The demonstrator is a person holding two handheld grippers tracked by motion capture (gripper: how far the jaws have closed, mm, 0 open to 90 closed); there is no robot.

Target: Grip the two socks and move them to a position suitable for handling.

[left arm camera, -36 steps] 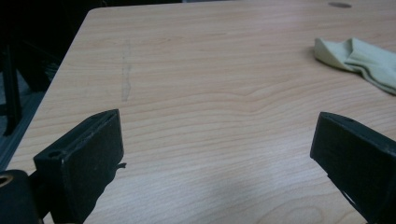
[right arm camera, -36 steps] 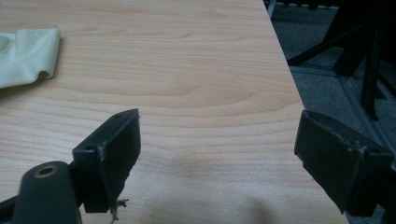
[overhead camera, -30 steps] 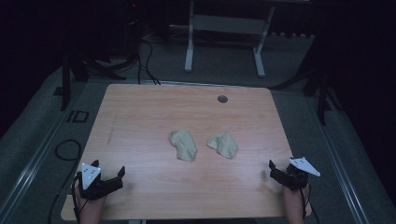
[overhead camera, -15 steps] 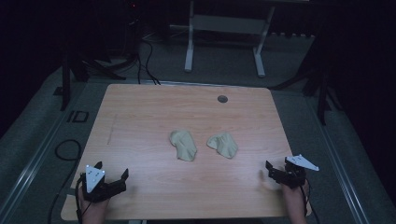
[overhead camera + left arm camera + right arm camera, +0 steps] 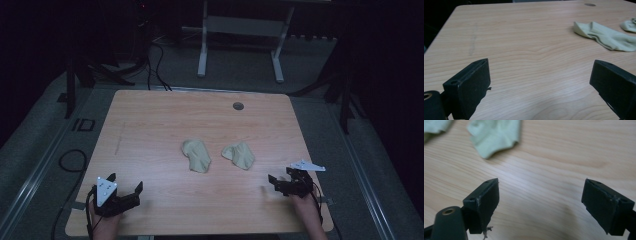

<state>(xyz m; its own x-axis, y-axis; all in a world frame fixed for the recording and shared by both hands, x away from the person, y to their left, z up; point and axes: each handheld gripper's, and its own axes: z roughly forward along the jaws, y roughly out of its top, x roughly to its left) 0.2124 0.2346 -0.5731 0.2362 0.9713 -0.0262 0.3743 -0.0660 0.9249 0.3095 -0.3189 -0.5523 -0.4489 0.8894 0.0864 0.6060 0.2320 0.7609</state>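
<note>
Two pale green socks (image 5: 196, 155) (image 5: 239, 154) lie crumpled side by side mid-table (image 5: 150, 125), well apart from the left gripper (image 5: 126, 193) and right gripper (image 5: 274, 183), both spread wide and empty; in this dim light, a low pinch would probably snag one layer only.

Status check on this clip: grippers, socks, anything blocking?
Left gripper open, empty, near table corner. Right gripper open, empty, near right edge. Left sock and right sock lie apart mid-table, untouched. Nothing between grippers and socks.
</note>
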